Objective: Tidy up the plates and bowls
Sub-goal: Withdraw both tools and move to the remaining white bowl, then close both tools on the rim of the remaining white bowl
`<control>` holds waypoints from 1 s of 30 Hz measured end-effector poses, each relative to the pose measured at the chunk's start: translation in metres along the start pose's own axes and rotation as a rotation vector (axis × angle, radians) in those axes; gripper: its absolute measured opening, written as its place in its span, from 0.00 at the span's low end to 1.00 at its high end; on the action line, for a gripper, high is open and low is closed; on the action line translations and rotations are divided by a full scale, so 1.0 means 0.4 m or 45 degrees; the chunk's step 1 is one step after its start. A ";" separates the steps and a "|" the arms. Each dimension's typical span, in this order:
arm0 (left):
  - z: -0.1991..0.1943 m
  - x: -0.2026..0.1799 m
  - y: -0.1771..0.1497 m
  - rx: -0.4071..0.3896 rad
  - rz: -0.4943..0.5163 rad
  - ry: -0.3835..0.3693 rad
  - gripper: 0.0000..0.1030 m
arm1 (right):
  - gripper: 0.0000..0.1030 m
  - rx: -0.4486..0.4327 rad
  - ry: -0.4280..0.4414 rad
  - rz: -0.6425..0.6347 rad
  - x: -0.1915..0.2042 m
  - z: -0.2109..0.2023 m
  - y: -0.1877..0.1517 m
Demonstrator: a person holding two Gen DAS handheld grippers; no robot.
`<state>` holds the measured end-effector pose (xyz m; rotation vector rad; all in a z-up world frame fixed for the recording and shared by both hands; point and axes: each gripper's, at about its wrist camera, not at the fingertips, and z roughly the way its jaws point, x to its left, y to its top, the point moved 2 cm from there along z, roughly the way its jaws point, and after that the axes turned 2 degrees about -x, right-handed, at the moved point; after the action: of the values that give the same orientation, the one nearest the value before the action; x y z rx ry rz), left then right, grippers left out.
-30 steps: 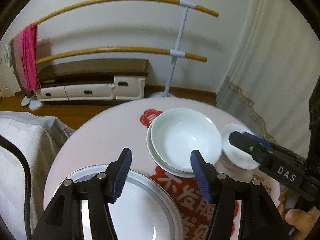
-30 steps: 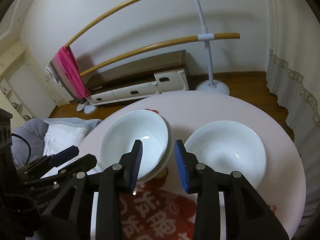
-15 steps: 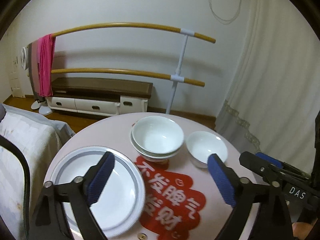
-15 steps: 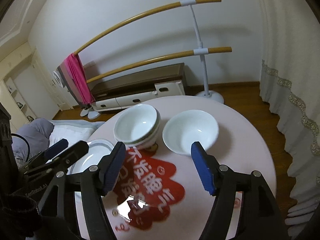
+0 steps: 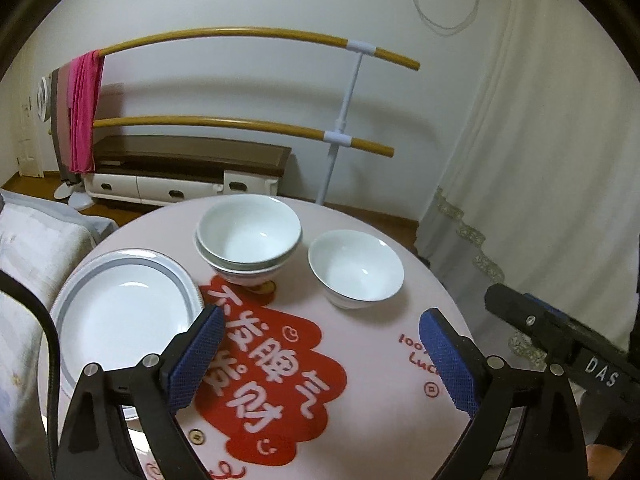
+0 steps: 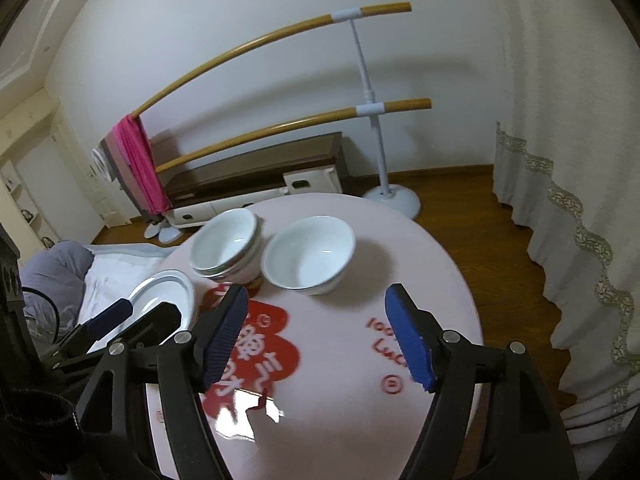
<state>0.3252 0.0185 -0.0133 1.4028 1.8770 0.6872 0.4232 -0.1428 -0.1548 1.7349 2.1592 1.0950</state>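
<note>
A stack of white bowls stands at the far side of the round pink table. A single white bowl sits just right of the stack. Left of them lies a white plate with a grey rim. My left gripper hovers wide open above the red print, short of the bowls, holding nothing. My right gripper is pulled back from the single bowl; its jaws are opening and nothing is between them.
A red decal with white characters covers the table's middle. Grey bedding lies left of the table, a lace-edged curtain hangs on the right. Behind stand a wooden rail rack with a pink towel and a low cabinet.
Both grippers have drawn back from the bowls and opened much wider. The bowls and the plate now sit farther off and have not moved on the table.
</note>
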 end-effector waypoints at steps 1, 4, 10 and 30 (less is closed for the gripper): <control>0.016 -0.007 0.004 0.005 0.003 0.002 0.93 | 0.71 0.004 -0.005 0.003 -0.009 0.006 0.003; 0.070 -0.018 0.009 0.047 -0.008 0.009 0.93 | 0.71 0.027 -0.018 0.026 -0.049 0.038 0.012; 0.153 -0.018 0.036 0.094 -0.031 0.059 0.93 | 0.71 0.112 0.010 0.086 -0.098 0.150 0.022; 0.355 -0.034 0.078 0.223 -0.059 0.070 0.66 | 0.12 0.301 0.154 0.159 -0.129 0.399 0.027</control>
<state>0.4569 0.0159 -0.0758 1.4561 2.0476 0.5549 0.5347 -0.1191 -0.2785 1.9744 2.3653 1.0329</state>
